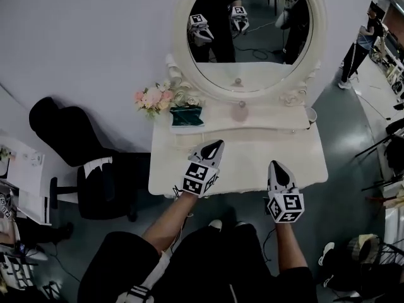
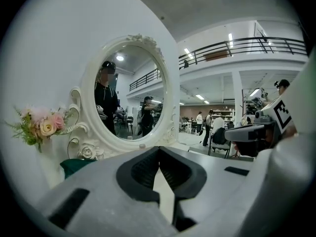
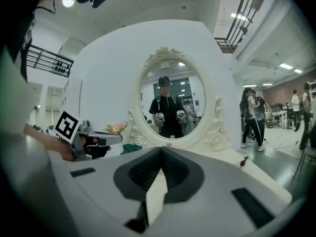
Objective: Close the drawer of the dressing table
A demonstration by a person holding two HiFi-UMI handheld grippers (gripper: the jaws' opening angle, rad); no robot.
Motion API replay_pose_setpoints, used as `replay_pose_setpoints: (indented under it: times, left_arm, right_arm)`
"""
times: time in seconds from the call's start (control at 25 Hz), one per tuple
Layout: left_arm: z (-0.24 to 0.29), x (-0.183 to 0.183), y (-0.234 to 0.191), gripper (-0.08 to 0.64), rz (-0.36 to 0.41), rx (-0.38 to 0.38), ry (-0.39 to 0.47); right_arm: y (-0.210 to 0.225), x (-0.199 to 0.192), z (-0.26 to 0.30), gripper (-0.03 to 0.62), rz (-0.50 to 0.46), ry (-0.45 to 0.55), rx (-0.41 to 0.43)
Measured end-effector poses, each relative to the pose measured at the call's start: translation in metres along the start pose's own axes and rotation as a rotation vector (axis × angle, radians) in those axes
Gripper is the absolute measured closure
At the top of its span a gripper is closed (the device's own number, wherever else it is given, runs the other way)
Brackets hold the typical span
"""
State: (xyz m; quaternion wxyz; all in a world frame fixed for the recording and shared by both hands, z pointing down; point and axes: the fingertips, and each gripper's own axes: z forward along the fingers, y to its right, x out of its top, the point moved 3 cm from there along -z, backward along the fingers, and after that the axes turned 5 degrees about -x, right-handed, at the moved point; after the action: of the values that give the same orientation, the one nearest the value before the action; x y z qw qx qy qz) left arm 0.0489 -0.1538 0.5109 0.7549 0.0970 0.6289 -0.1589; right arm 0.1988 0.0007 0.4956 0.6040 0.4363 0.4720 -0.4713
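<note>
— Where's the drawer?
— None juts past the dressing table (image 1: 246,153) front; it looks pushed in. Your left gripper (image 1: 217,146) and right gripper (image 1: 276,167) hover above the top, jaws together, empty.

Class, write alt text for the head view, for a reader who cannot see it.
Seen from above, a person holds the left gripper and right gripper, both shut, over the front of a white dressing table. Its oval mirror reflects the person; pink flowers and a green box sit at the back left.
</note>
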Motion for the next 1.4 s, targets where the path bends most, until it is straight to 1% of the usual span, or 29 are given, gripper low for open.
replay_pose_setpoints:
  times: [0.16,0.32,0.56,0.76,1.0,1.4]
  left_arm:
    - [0.024,0.001,-0.019,0.552,-0.010,0.048,-0.017]
    - [0.048,0.008,-0.033,0.552,-0.026,0.113,-0.015]
    - [0.073,0.013,-0.044,0.552,-0.048,0.216,-0.014]
    - [0.082,0.017,-0.047,0.552,-0.064,0.274,-0.008]
    - [0.083,0.014,-0.048,0.552,-0.073,0.293,-0.007]
    - [0.083,0.019,-0.063,0.552,-0.067,0.273,0.011]
  right_arm:
    - [0.020,0.004,0.041,0.592,0.003,-0.008,0.037]
    - [0.040,0.013,0.080,0.592,-0.007,-0.014,0.095]
    - [0.067,0.019,0.129,0.592,-0.020,-0.042,0.180]
    - [0.076,0.019,0.156,0.592,-0.042,-0.057,0.251]
    - [0.077,0.019,0.169,0.592,-0.044,-0.056,0.267]
    - [0.068,0.024,0.179,0.592,-0.048,-0.049,0.246]
